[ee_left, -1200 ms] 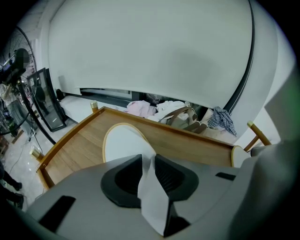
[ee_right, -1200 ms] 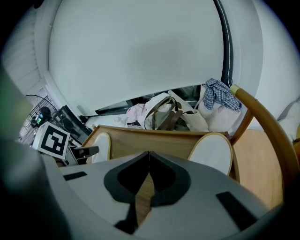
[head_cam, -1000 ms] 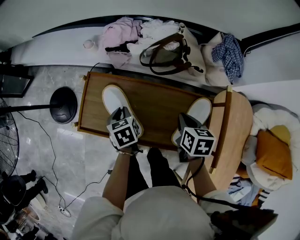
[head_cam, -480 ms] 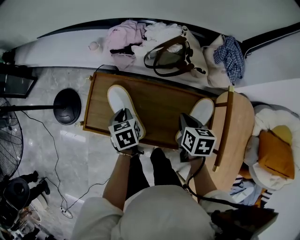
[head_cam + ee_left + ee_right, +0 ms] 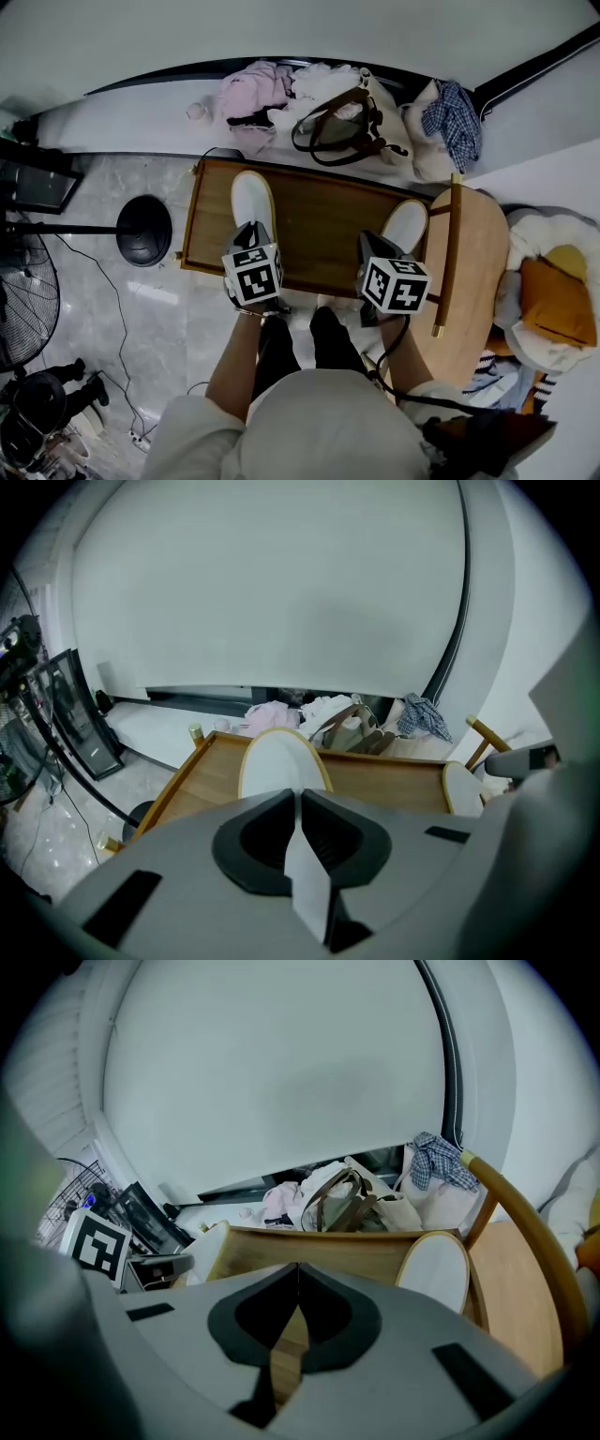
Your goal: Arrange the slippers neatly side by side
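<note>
Two white slippers with tan rims lie on a low wooden tray table (image 5: 319, 211). The left slipper (image 5: 251, 199) points straight away from me; its heel is pinched between the pads of my left gripper (image 5: 251, 232). In the left gripper view the left slipper (image 5: 281, 766) runs forward from the left gripper (image 5: 297, 797), a white strip of it showing between the closed jaws. The right slipper (image 5: 405, 225) lies at the tray's right end. My right gripper (image 5: 371, 242) is just left of its heel. The right gripper (image 5: 298, 1269) is shut on nothing, with the right slipper (image 5: 433, 1269) off to its right.
Behind the tray lie a tote bag (image 5: 342, 117), pink clothes (image 5: 248, 89) and a plaid shirt (image 5: 452, 112). A curved wooden chair (image 5: 469, 272) stands right of the tray, with an orange cushion (image 5: 553, 300) beyond it. A black stand base (image 5: 142, 230), a fan (image 5: 23, 300) and cables occupy the floor at left.
The left slipper has turned from slanting toward the left to lying straight along the tray, its heel staying in my left gripper. The right gripper and right slipper have kept their places.
</note>
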The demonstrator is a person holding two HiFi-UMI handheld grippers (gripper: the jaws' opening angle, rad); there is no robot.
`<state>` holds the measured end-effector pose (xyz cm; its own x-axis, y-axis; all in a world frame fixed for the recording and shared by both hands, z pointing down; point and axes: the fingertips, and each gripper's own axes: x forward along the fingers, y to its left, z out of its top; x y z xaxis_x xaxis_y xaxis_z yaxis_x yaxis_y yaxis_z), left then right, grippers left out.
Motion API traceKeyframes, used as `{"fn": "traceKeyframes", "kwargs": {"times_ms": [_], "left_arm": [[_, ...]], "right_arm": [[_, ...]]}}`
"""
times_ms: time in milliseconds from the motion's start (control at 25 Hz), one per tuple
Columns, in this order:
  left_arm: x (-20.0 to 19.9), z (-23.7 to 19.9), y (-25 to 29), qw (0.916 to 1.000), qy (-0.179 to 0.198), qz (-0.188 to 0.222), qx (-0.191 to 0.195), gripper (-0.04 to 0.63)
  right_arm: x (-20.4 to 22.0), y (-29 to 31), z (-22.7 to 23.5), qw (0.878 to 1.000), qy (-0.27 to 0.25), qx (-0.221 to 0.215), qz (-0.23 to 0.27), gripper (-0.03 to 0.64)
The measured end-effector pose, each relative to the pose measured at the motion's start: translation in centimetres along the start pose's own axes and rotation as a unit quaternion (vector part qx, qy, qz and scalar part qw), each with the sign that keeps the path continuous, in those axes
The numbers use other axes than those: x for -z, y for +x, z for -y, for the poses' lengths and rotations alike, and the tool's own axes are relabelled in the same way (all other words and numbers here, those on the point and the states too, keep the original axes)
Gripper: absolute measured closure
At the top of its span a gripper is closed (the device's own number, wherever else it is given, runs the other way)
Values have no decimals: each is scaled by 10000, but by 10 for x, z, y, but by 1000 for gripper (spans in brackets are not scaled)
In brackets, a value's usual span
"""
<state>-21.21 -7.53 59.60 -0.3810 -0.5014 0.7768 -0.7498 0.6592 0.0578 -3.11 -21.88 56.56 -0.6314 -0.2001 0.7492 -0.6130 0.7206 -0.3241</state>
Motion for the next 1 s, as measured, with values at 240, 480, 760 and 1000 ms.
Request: {"fn": "traceKeyframes", "kwargs": {"times_ms": [240,480,760,1000], "left_arm": [[-7,5,-7,9993,311,15,225,558],[-8,15,-10,9969,665,-70,426,558],[-6,33,-3,9912,1147,-184,635,558],[-2,47,5,9874,1377,-277,732,558]], "right_arm": [[-2,-15,4,9996,170,167,180,583],[0,-29,10,9982,366,334,328,583],[8,-38,16,9969,521,471,344,583],[15,-43,26,9958,647,561,326,583]]}}
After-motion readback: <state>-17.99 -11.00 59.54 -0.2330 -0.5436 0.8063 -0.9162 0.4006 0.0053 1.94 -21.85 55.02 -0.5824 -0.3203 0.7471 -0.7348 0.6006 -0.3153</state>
